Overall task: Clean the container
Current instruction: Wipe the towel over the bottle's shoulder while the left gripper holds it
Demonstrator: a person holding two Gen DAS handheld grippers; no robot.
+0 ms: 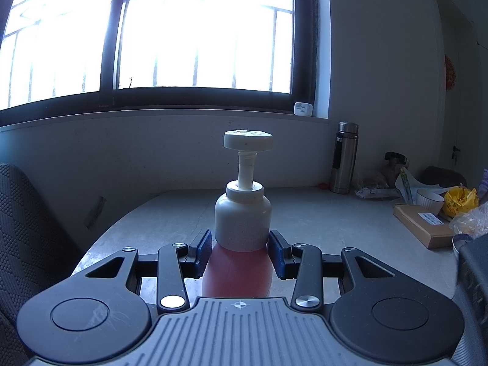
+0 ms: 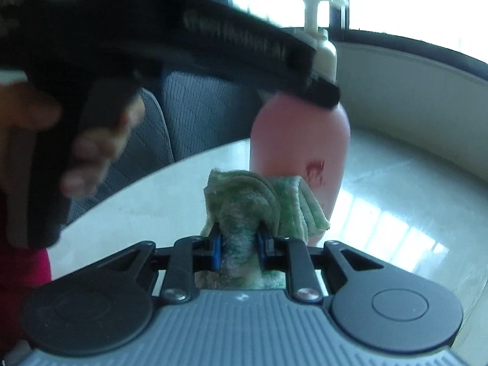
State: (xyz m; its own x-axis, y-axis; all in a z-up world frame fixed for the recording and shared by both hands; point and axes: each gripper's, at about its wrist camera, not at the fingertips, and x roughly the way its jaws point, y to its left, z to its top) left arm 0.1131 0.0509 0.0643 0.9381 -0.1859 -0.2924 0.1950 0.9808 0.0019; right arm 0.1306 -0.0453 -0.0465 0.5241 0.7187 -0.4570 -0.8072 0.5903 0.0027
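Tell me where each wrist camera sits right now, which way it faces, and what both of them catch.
Left wrist: sits behind the left tool, facing the window across the table; its pads clamp the pink pump bottle, upright, just below the white top.
Right wrist: sits behind the right tool, shut on a green cloth, facing the bottle's side; the person's hand holding the left tool shows at left.
Shared: the bottle, the table and the window.
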